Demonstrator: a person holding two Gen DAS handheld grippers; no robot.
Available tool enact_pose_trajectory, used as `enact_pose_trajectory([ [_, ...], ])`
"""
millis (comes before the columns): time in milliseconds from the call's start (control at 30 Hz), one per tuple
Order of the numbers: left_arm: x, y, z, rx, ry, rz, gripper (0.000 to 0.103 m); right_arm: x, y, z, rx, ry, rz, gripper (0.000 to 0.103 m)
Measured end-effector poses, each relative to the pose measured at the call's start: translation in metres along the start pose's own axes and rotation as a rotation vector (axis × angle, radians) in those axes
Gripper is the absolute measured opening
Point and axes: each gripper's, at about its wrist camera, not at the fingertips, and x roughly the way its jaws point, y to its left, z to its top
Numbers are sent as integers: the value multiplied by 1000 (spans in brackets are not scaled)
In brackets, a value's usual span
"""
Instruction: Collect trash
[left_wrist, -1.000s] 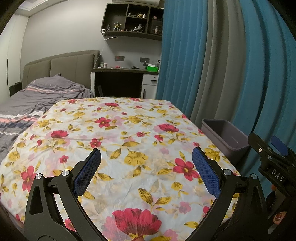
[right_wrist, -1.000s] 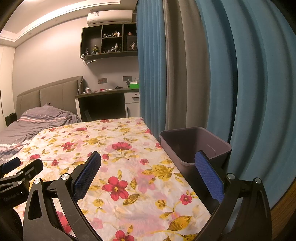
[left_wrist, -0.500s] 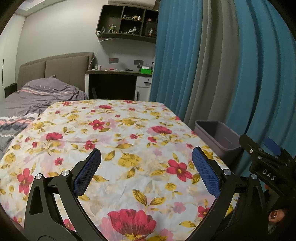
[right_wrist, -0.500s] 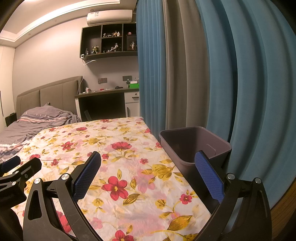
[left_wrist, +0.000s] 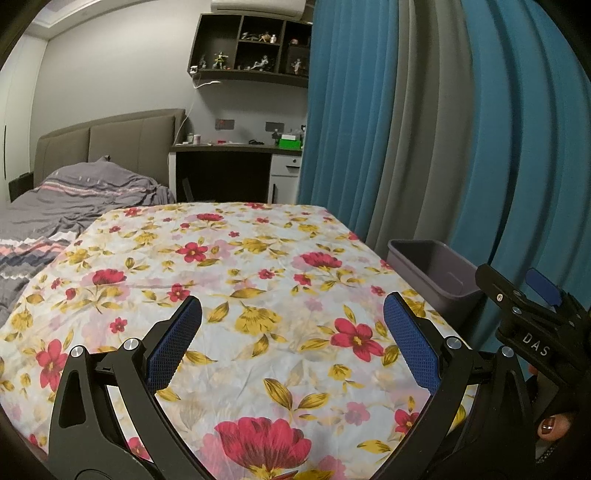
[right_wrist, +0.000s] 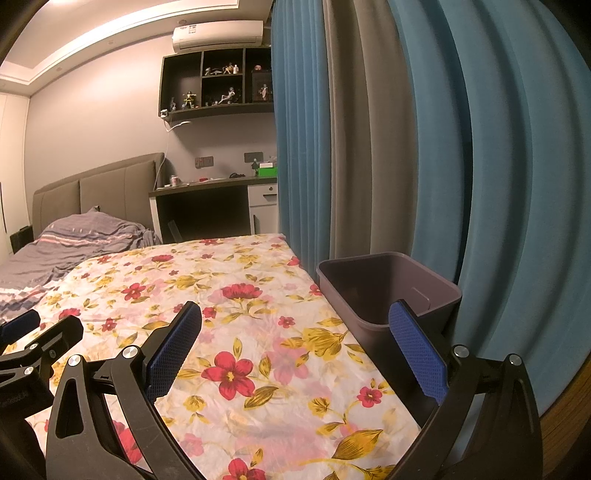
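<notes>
A grey-purple plastic bin (right_wrist: 388, 291) is sitting just off the floral sheet's (right_wrist: 236, 295) edge, at about 3 o'clock from the right gripper (right_wrist: 295, 332); it is rectangular, open-topped, with a slot handle in its far wall, and its dark inside is showing nothing I can make out. In the left wrist view the same bin (left_wrist: 432, 269) is lying toward 2 o'clock, touching or just beside the sheet's (left_wrist: 229, 280) edge; I cannot tell which. Blue and grey curtains (right_wrist: 424, 147) are hanging right behind it.

The left gripper (left_wrist: 291, 325) is hovering over the sheet with its fingers spread wide and holding nothing. The right gripper's fingers are likewise gaping wide and gripping nothing, the right finger overlapping the bin's near corner. The flowered surface is stretching flat toward 12 o'clock, ending before a desk (left_wrist: 229, 166), with a rumpled grey blanket (left_wrist: 74, 199) at 10 o'clock.
</notes>
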Motion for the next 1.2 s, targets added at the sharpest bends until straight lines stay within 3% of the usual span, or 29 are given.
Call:
enact_pose_trajectory([
  [933,-1,1,-1,11,3,-19,97,1,-2,0,1,1,0,98],
  [1200,1,-1,-1,24,2,-25,75,1,-2,0,3,3,2,98],
])
